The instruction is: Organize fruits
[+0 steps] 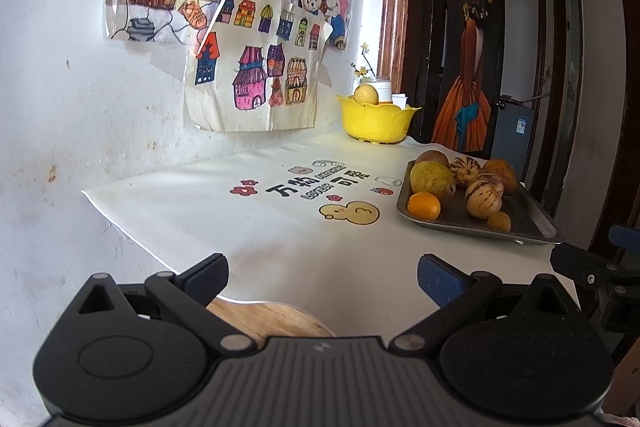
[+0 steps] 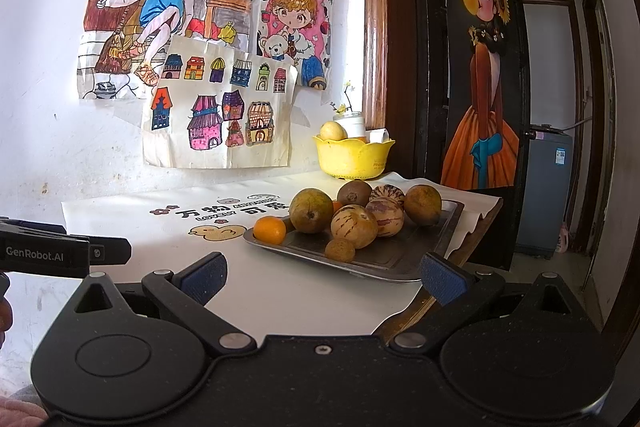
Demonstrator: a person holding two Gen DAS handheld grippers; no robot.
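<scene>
Here both grippers hang just above the near edge of the table, neither touching any fruit. The left gripper (image 1: pixel 322 277) has its blue-padded fingers (image 1: pixel 438 281) spread wide with nothing between them; the right gripper (image 2: pixel 323 277) is spread just as wide and equally empty. They sit side by side, each showing at the edge of the other's view.

Ahead of the left gripper lies a broad bare stretch of white tablecloth (image 1: pixel 224 223), open all the way to the wall. The cloth's left edge curls up slightly, and at the near edge the wooden tabletop (image 1: pixel 268 321) shows beneath it. On the right side the cloth's scalloped edge hangs over the table's far corner.

The metal tray (image 2: pixel 404 259) rests near the right edge of the table, directly ahead of the right gripper. It holds a heap of fruit: a small orange (image 2: pixel 270 229) at its near-left corner, a green-brown pear (image 2: pixel 311 210) behind it, two striped melons (image 2: pixel 354 225) touching in the middle, a kiwi (image 2: pixel 354 193) at the back, and a small brown fruit (image 2: pixel 340 250) alone at the front.

Well behind the tray, against the wall, stands a yellow basket (image 2: pixel 352 157) with a pale round fruit (image 2: pixel 333 131) in it.

The white wall (image 1: pixel 60 107) carries coloured drawings (image 2: pixel 218 111). To the right is a dark door (image 2: pixel 480 67) with a painted figure, and a passage beyond it.
</scene>
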